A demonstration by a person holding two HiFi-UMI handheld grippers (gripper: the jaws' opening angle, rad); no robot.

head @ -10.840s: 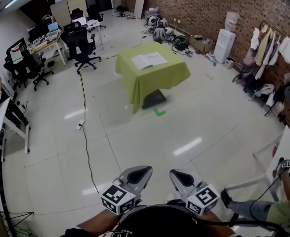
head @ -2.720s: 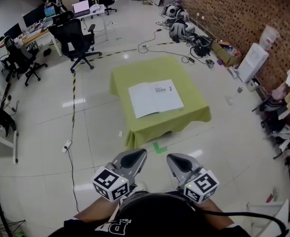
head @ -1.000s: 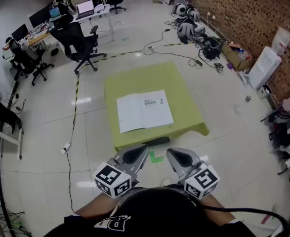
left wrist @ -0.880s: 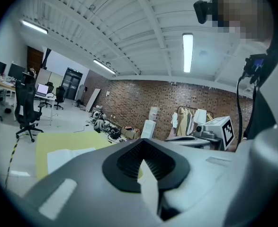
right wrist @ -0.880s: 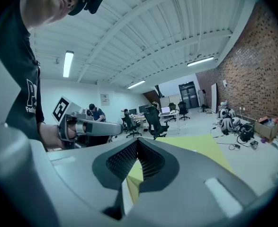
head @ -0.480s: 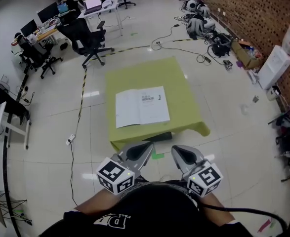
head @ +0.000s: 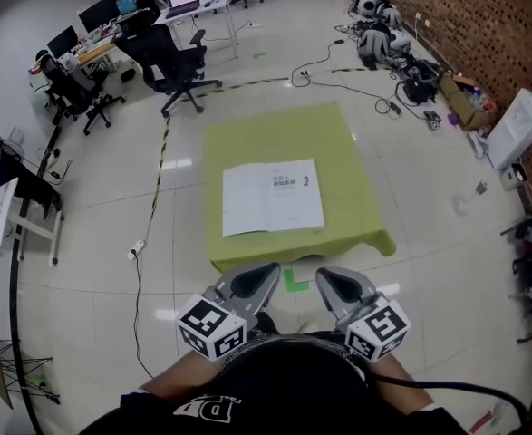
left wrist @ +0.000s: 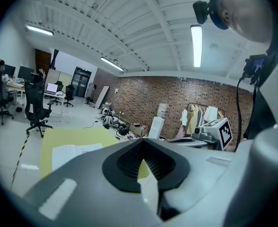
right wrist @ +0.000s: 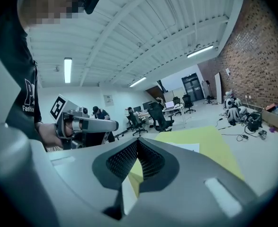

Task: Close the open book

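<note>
The open book [head: 273, 198] lies flat, pages up, in the middle of the table [head: 356, 143]. My left gripper [head: 258, 277] and right gripper [head: 331, 279] hang just off the table's near edge, both pinched together and empty. With tips closed like this, I could skid across a page or crease it. I see no container on the table.

light: bright, ceiling tubes [left wrist: 196, 45] | glare: floor [head: 177, 164] | edges: fisheye-warped, dark corners
</note>
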